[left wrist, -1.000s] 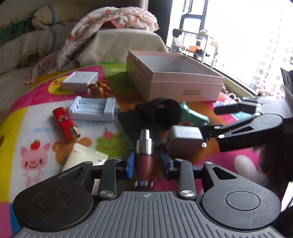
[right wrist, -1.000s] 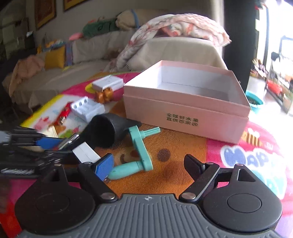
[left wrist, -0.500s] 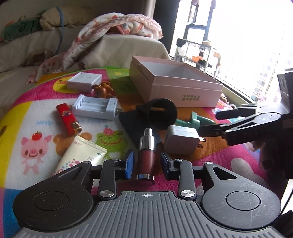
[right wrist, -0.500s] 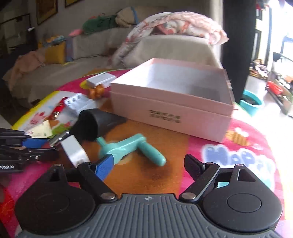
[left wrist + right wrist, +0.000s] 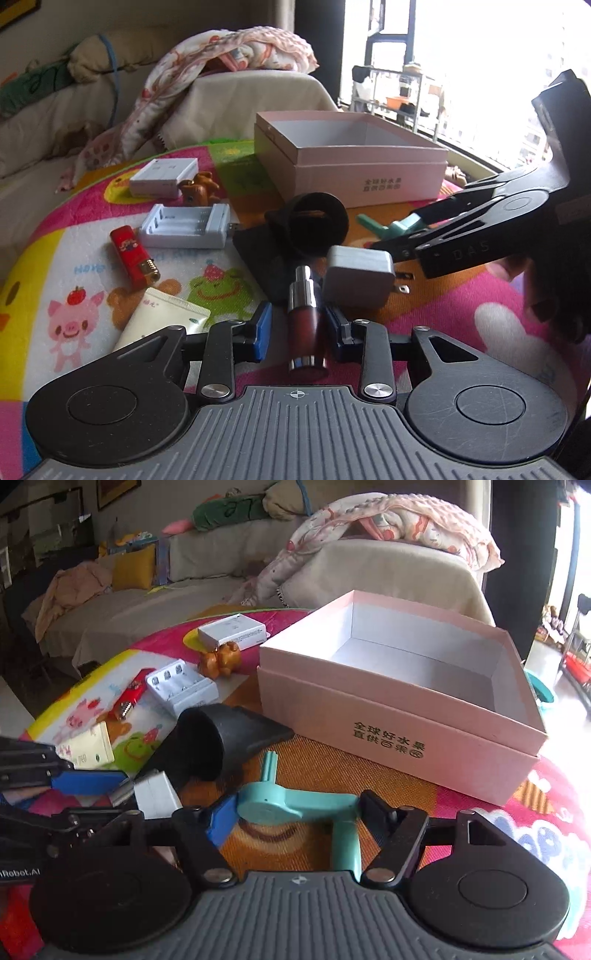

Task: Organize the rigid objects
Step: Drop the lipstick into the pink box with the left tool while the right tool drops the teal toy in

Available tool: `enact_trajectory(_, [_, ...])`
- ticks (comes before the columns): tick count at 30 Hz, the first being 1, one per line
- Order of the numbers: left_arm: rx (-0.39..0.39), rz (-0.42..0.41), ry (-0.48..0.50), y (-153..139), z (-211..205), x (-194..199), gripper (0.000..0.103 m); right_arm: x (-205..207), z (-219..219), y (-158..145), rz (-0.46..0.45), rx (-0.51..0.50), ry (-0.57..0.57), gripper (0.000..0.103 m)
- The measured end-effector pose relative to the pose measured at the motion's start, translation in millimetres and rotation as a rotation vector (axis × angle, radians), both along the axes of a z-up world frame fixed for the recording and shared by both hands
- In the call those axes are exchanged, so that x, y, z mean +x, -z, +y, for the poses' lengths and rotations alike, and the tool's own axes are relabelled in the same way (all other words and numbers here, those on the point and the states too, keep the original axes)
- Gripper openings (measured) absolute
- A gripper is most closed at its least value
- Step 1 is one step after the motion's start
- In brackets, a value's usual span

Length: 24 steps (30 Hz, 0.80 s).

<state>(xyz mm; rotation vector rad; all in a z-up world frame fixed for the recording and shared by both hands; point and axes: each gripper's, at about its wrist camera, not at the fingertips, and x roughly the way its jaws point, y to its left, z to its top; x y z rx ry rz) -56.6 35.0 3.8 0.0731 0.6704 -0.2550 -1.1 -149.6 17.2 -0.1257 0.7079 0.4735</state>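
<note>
A dark red bottle (image 5: pixel 304 325) with a silver cap lies on the mat between my left gripper's (image 5: pixel 297 325) open fingers, with gaps on both sides. My right gripper (image 5: pixel 291 812) is open around a teal plastic handle (image 5: pixel 295 806), which also shows in the left wrist view (image 5: pixel 391 227); the fingers stand close to it on both sides. An open, empty pink box (image 5: pixel 399 698) stands behind it and also shows in the left wrist view (image 5: pixel 351 162). A white charger plug (image 5: pixel 360 275) lies beside the bottle.
On the colourful mat (image 5: pixel 74 258) lie a black funnel-shaped nozzle (image 5: pixel 317 225), a white battery charger (image 5: pixel 186 225), a red lighter (image 5: pixel 133 256), a cream tube (image 5: pixel 159 321), a small white box (image 5: pixel 164 177) and a brown figurine (image 5: pixel 197 188). A sofa stands behind.
My left gripper's fingers have spread a little from the bottle. My right gripper has moved forward so the teal handle now lies between its fingers.
</note>
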Motion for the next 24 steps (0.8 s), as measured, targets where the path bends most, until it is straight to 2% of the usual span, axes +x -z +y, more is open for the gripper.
enact_trajectory(2, [0.003, -0.004, 0.01, 0, -1, -4, 0.024, -11, -9, -1, 0.0, 0.0, 0.006, 0.071])
enact_trajectory(8, [-0.03, -0.024, 0.067, -7, -6, -10, 0.024, -42, -42, -9, -0.038, -0.006, 0.061, 0.071])
enact_trajectory(14, [-0.047, -0.135, 0.128, -56, -9, -2, 0.024, -56, -69, -33, -0.142, 0.005, 0.127, 0.071])
enact_trajectory(18, [-0.073, -0.241, 0.172, -105, -18, 34, 0.024, -45, -75, -61, -0.245, 0.019, 0.17, 0.071])
enact_trajectory(21, [-0.099, -0.33, 0.199, -141, -34, 77, 0.024, -25, -71, -89, -0.336, 0.037, 0.189, 0.071])
enact_trajectory(22, [-0.12, -0.345, 0.207, -150, -38, 92, 0.024, -16, -68, -98, -0.369, 0.037, 0.19, 0.071])
enact_trajectory(24, [-0.191, -0.314, 0.216, -162, -46, 129, 0.027, 4, -61, -114, -0.438, 0.034, 0.185, 0.071])
